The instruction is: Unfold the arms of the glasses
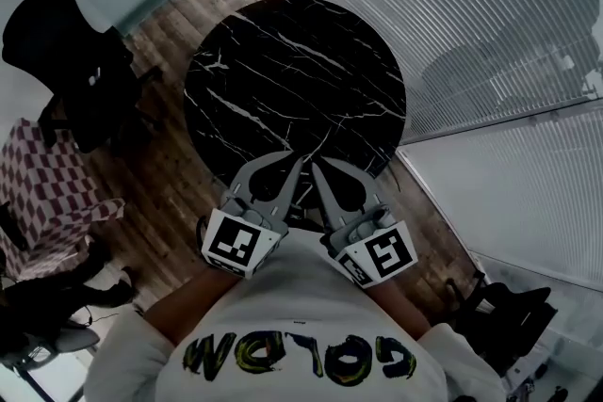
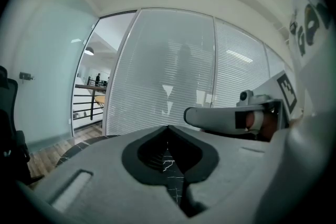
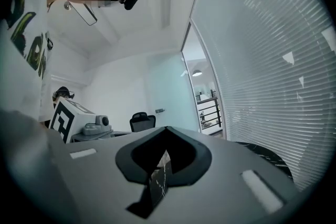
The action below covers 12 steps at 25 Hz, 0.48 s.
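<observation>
Closest in: white shirt front [image 1: 301,325] with painted lettering, and tight against it the two marker cubes, one on each tool.

Just past them, left gripper [image 1: 296,163] and right gripper [image 1: 318,167], side by side, tips nearly touching, both pointing out roughly level across the near rim of the round black marble table [image 1: 283,52]. Jaws pressed together on each; through the dark notch between them only veined marble, no frame, lens or temple arm. Nothing gripped by either.

Glasses: not to be found. No sign of them on the marble top in the head view, none between or ahead of the jaws in either gripper view. So no telling which way they lie from the tools, how their long axis runs, or whether their arms stand folded or opened out.

Fits two stages equally: glasses not set before the tools, or glasses carried out of sight with the arms already dealt with. Neither hand nearer to anything that matters; both level with each other, matched in height and reach, centred on the table's near edge.
</observation>
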{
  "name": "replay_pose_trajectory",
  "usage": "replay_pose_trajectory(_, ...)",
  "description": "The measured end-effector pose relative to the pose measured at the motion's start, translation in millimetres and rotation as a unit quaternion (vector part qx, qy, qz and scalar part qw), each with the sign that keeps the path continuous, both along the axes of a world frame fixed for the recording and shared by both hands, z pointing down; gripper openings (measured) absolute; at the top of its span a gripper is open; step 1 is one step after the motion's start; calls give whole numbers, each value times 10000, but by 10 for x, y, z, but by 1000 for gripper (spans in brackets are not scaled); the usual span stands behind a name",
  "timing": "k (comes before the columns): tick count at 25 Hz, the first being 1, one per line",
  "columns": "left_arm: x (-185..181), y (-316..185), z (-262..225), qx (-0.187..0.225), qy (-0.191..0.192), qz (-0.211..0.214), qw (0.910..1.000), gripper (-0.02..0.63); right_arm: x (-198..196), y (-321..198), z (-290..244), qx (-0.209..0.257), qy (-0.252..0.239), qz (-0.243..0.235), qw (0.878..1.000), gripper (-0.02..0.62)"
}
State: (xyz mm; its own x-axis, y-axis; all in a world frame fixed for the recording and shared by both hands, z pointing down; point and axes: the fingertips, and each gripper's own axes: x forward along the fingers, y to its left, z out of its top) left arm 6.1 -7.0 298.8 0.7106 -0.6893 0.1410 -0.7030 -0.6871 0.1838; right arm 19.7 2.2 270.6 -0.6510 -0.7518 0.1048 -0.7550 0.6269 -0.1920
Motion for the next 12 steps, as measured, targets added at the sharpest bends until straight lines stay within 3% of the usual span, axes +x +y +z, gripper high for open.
replay_pose_trajectory(12,-129,136,88,-86,-63,-75,9999,3,-121,87,51,-26,25,-16,10000,1)
